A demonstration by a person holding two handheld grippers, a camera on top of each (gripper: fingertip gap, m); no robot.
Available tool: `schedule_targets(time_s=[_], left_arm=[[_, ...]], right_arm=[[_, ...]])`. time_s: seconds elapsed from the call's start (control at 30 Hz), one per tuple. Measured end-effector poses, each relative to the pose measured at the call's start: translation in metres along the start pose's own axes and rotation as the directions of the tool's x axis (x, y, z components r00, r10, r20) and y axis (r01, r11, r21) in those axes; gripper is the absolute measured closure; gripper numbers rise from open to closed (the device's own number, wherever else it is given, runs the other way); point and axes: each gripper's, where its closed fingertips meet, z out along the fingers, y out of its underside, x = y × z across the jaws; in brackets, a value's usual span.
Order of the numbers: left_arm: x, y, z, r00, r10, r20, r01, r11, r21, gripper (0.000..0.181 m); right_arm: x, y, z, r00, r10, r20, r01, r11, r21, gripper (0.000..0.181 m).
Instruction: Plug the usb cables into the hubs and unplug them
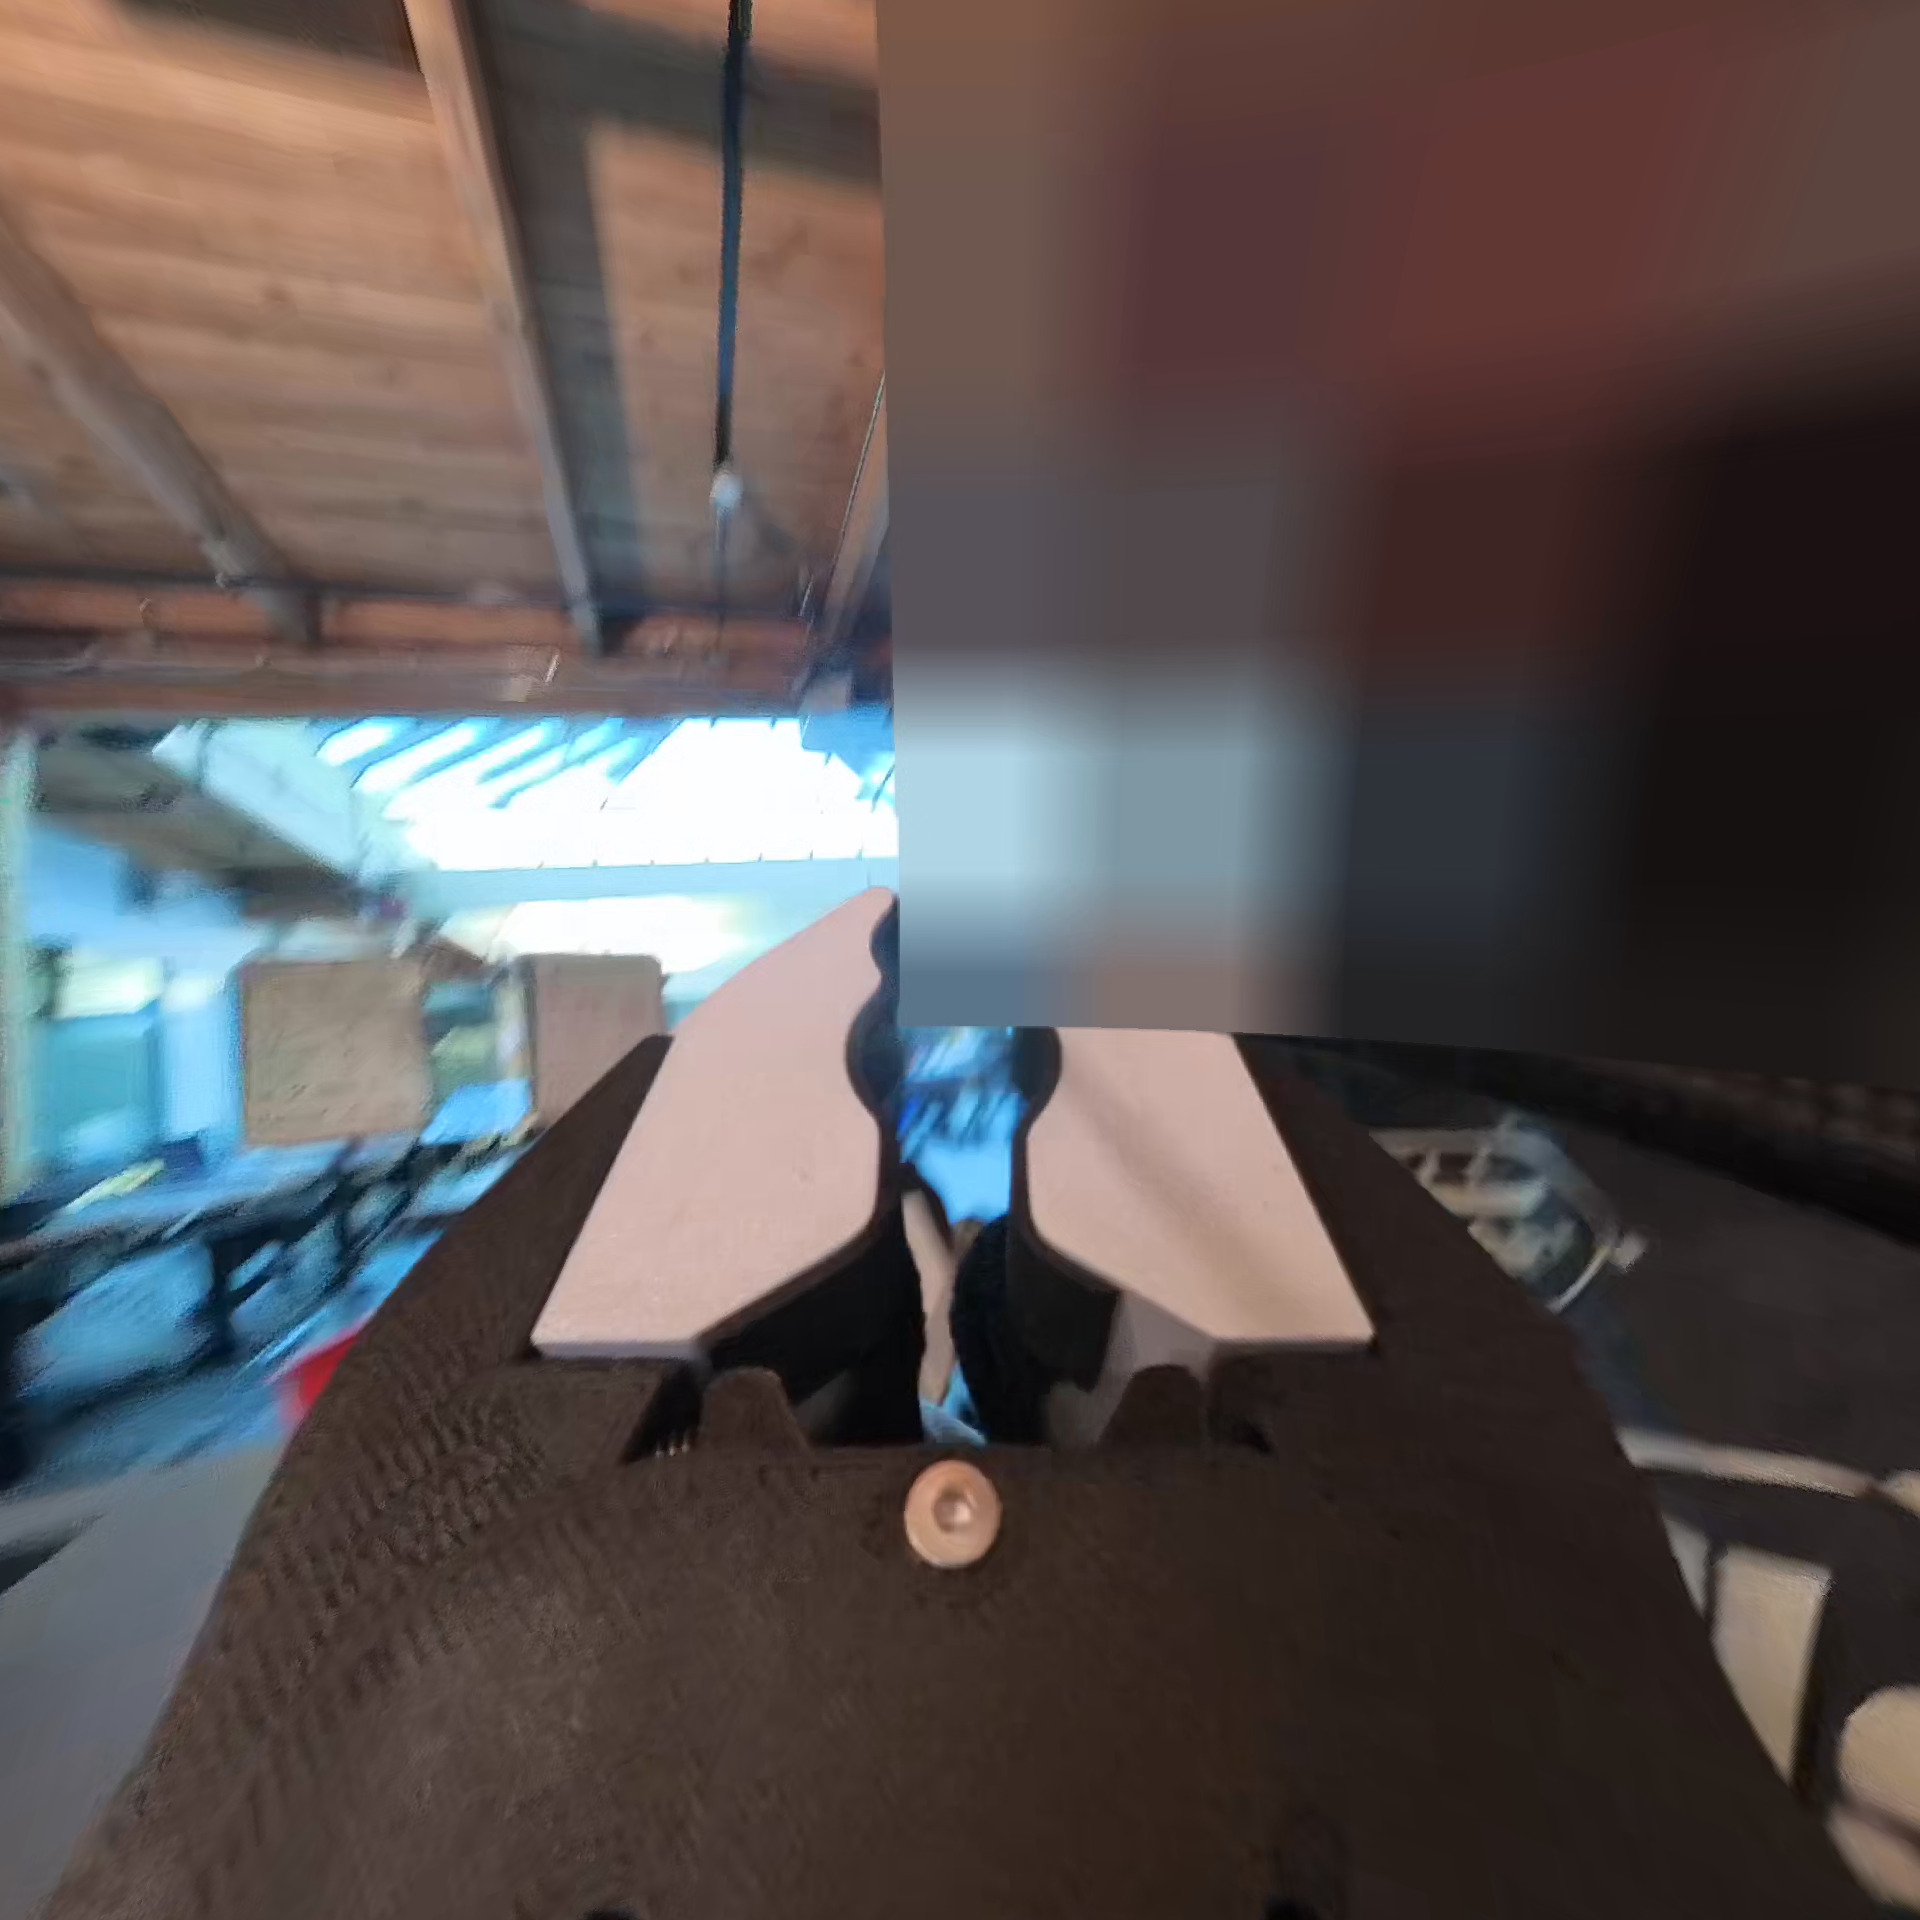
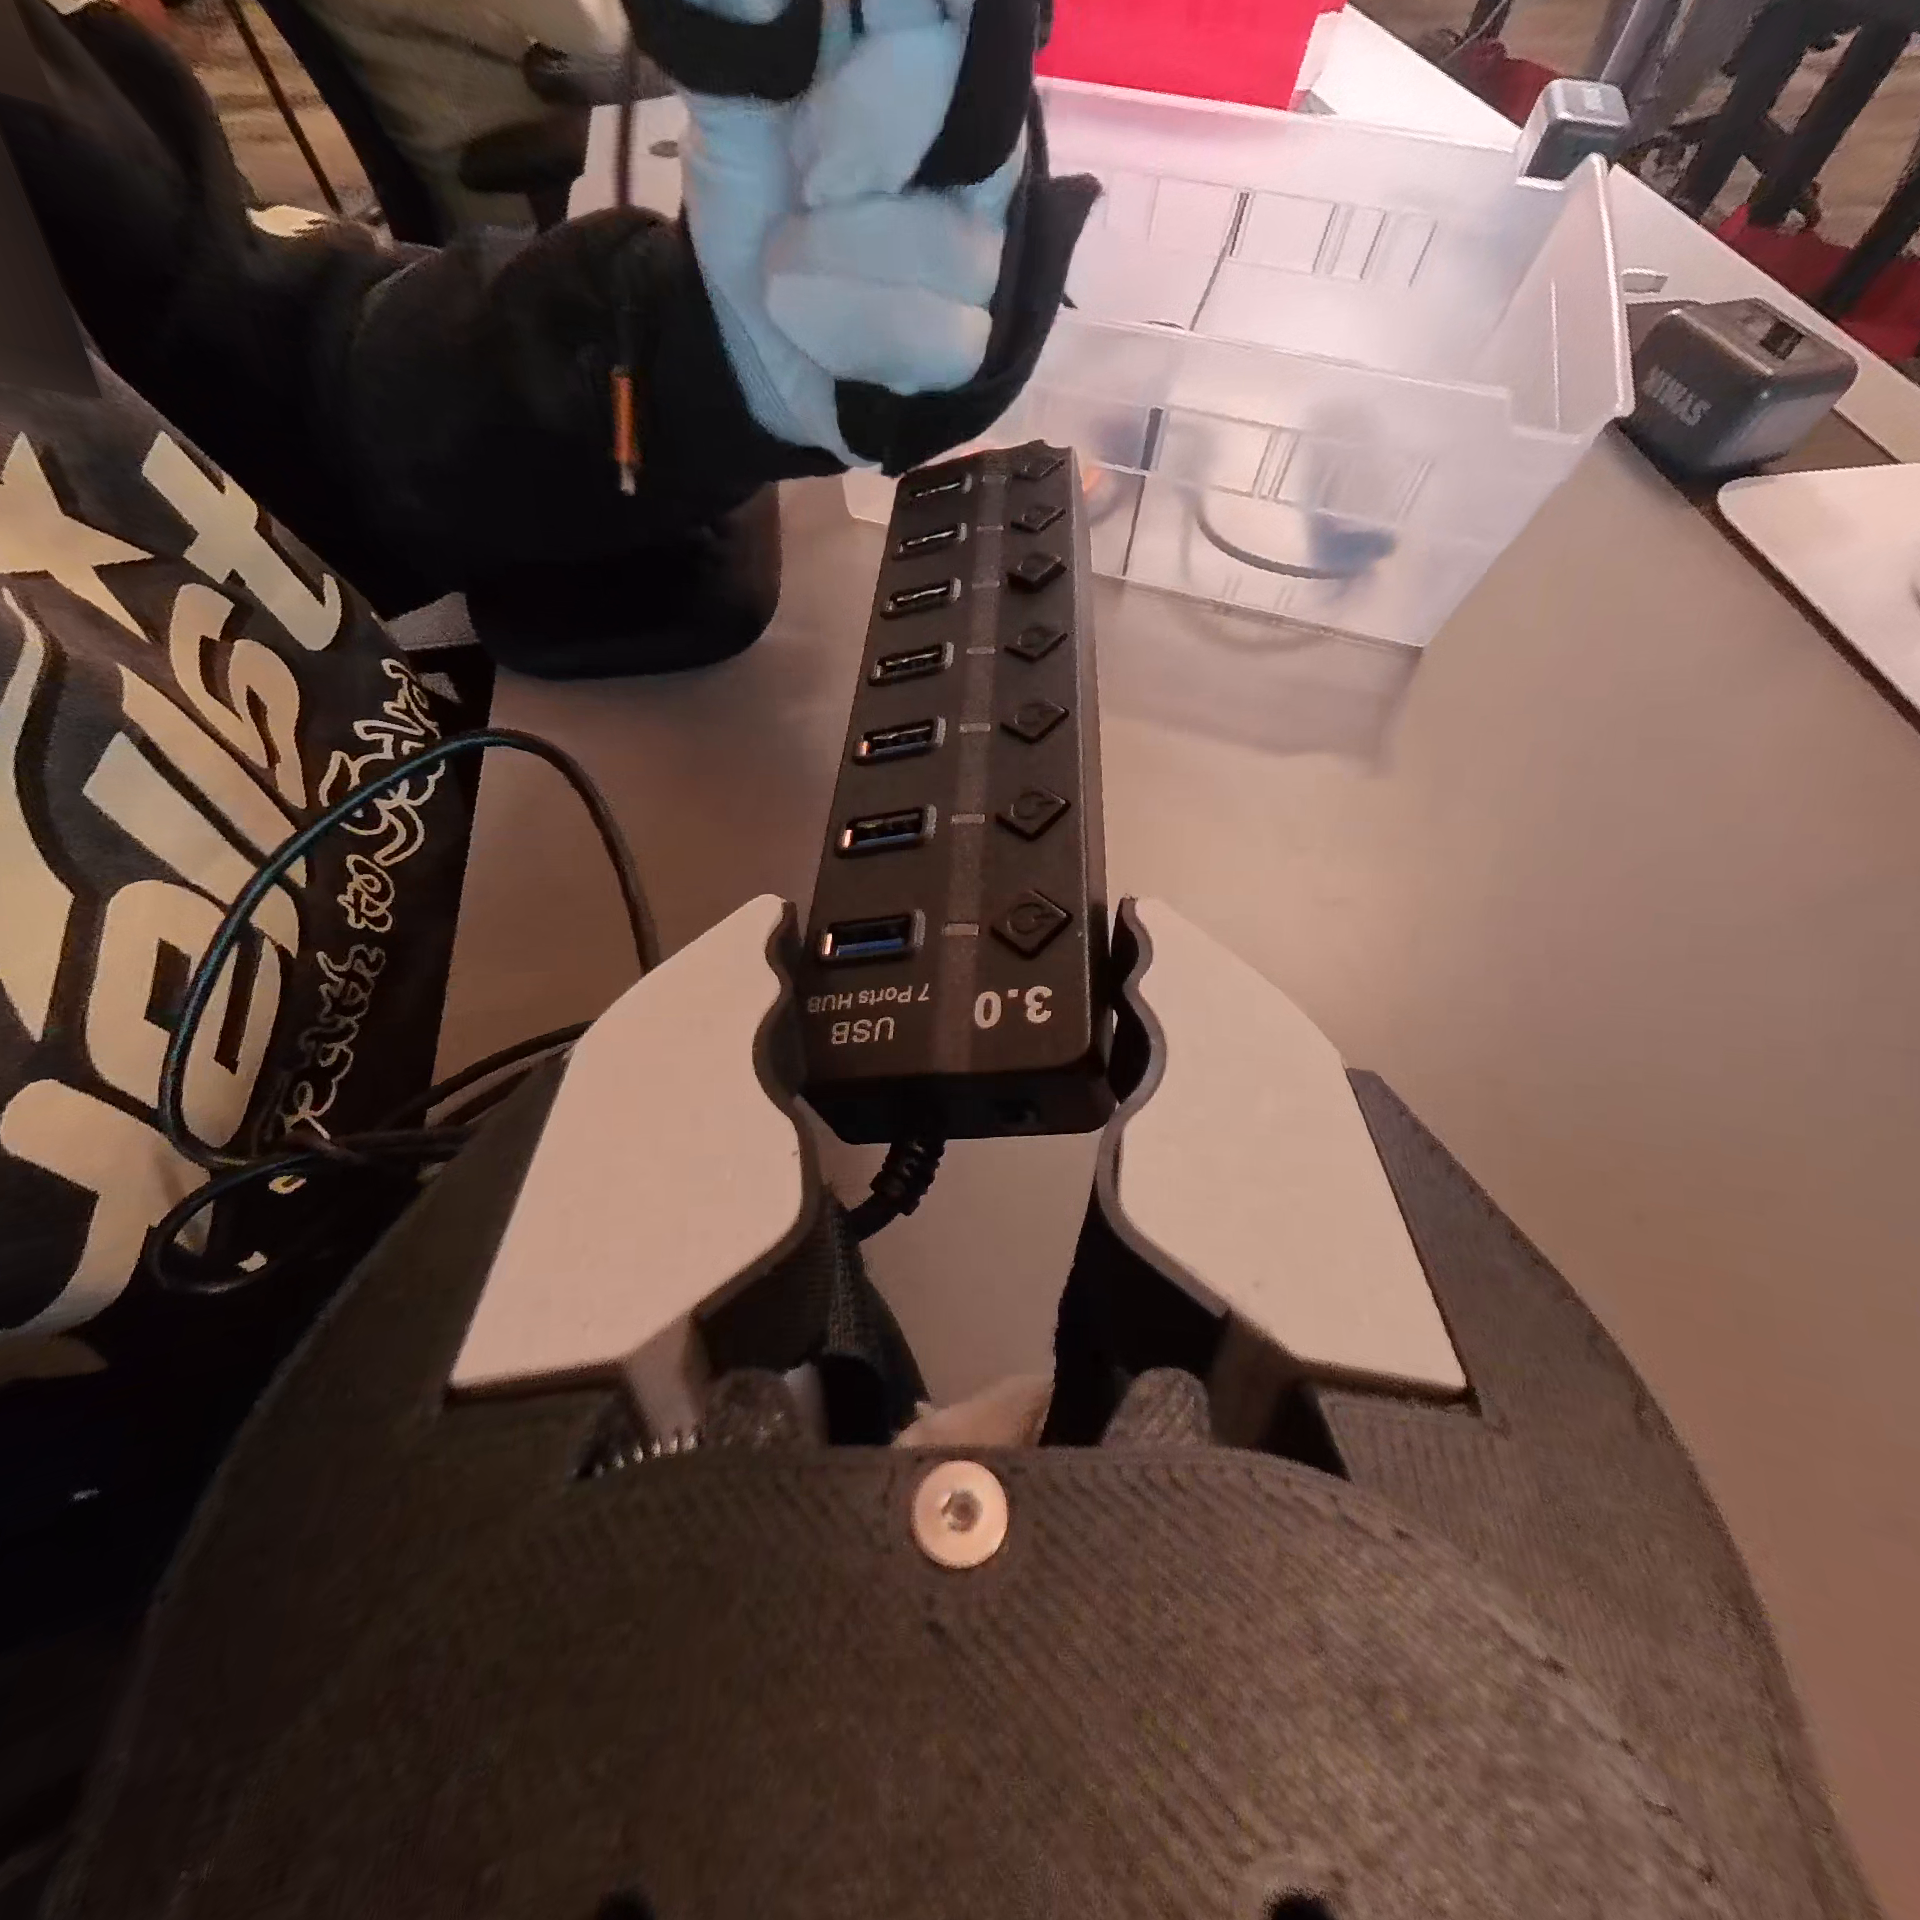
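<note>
A long black USB hub (image 2: 977,675) with several empty ports and a row of buttons is held lengthwise away from me over the grey table (image 2: 1455,935). My right gripper (image 2: 951,935) is shut on its near end, one finger on each side. The hub's black cable (image 2: 312,831) loops off to the left. A thin cord with an orange end (image 2: 623,416) hangs at the upper left. My left gripper (image 1: 961,935) points up at a wooden ceiling. Its fingers stand a narrow gap apart, and a mosaic patch hides the right fingertip and whatever is between the tips.
A gloved hand (image 2: 862,239) is just beyond the hub's far end. A clear plastic compartment bin (image 2: 1351,364) stands behind the hub, with a dark grey box (image 2: 1745,384) to its right. A person's dark printed garment (image 2: 156,727) fills the left side.
</note>
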Motion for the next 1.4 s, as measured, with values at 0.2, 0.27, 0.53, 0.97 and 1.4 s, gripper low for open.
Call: schedule_targets(time_s=[0.2,0.27,0.53,0.97,1.4], left_arm=[[-0.02,0.103,-0.004,0.923,0.385,-0.004,-0.284,0.674,-0.682,0.164],[-0.019,0.12,-0.006,0.933,0.36,-0.017,-0.262,0.646,-0.717,0.165],[-0.023,0.161,-0.03,0.929,0.357,-0.096,-0.259,0.442,-0.859,0.164],[-0.021,0.188,-0.042,0.968,0.249,-0.043,-0.145,0.408,-0.901,0.165],[-0.029,0.205,-0.061,0.97,0.24,0.03,-0.037,0.269,-0.962,0.164]], right_arm=[[0.011,0.013,0.014,0.999,0.02,-0.044,-0.023,0.998,-0.062,0.124],[0.011,0.016,0.019,0.999,0.006,-0.051,-0.011,0.996,-0.09,0.124],[0.008,0.021,0.027,0.996,-0.02,-0.082,0.005,0.983,-0.184,0.123],[0.005,0.029,0.034,0.996,-0.037,-0.085,0.013,0.963,-0.268,0.123],[0.011,0.054,0.042,0.996,0.074,-0.059,-0.089,0.937,-0.337,0.124]])
